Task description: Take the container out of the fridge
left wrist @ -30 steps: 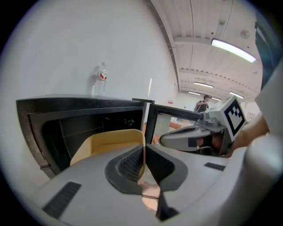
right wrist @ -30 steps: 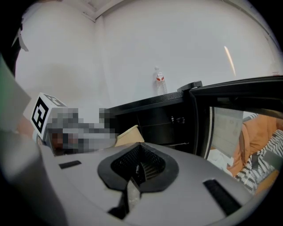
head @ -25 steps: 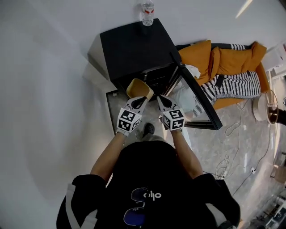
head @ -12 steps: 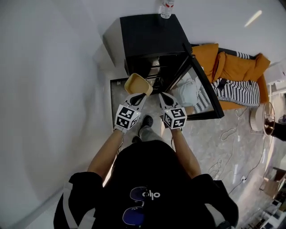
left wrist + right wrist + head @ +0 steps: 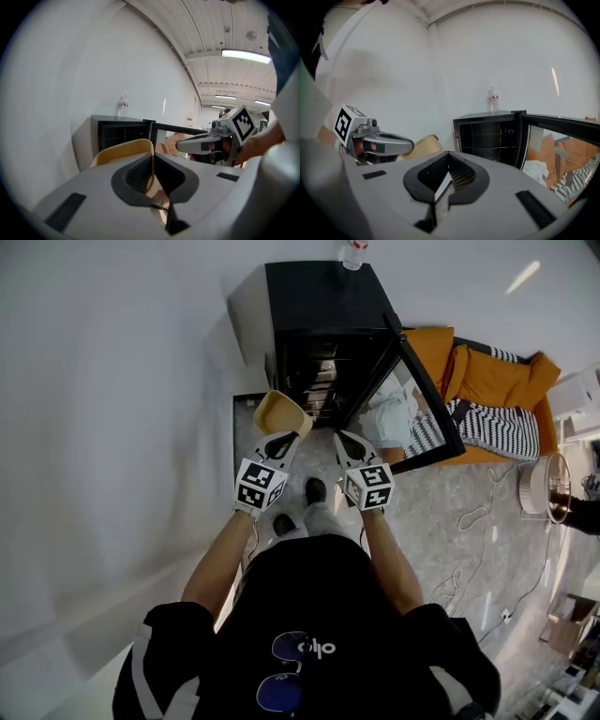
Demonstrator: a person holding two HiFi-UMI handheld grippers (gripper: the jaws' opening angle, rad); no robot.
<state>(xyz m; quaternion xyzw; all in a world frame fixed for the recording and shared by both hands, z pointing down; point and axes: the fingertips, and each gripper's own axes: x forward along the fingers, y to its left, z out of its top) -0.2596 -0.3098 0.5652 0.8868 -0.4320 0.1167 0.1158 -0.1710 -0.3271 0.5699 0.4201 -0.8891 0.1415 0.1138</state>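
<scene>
1. Far left: bare white wall [image 5: 112, 427], reaching as far as the side of the black mini fridge [image 5: 323, 306].
2. Left hand-held gripper [image 5: 282, 438]: jaws clamped on the thin side wall of a yellow container [image 5: 278, 412], with the rim pinched between the ribbed pads, as seen plainly in the left gripper view.
3. Yellow container: outside the fridge, held in the air above the floor just before the cabinet's front left corner, tilted with its hollow side up.
4. Under the two hand-held grippers: a pair of dark shoes [image 5: 316, 490] on the pale floor [image 5: 422, 531].
5. Right hand-held gripper [image 5: 344, 441]: jaws closed together on nothing, level with the left one, just beside it and apart from the container.
6. Mini fridge: upright against the wall, front open, wire shelves visible inside in the right gripper view.
7. Back edge of the fridge top: a clear water bottle [image 5: 352, 253], standing upright.
8. Glass fridge door [image 5: 417, 399]: swung wide open toward the right.
9. Further right: orange sofa cushions [image 5: 473, 371] with a black-and-white striped blanket [image 5: 497, 427] lying across them.
10. Floor to the lower right: a loose white cable [image 5: 478, 512], lying in loops.
</scene>
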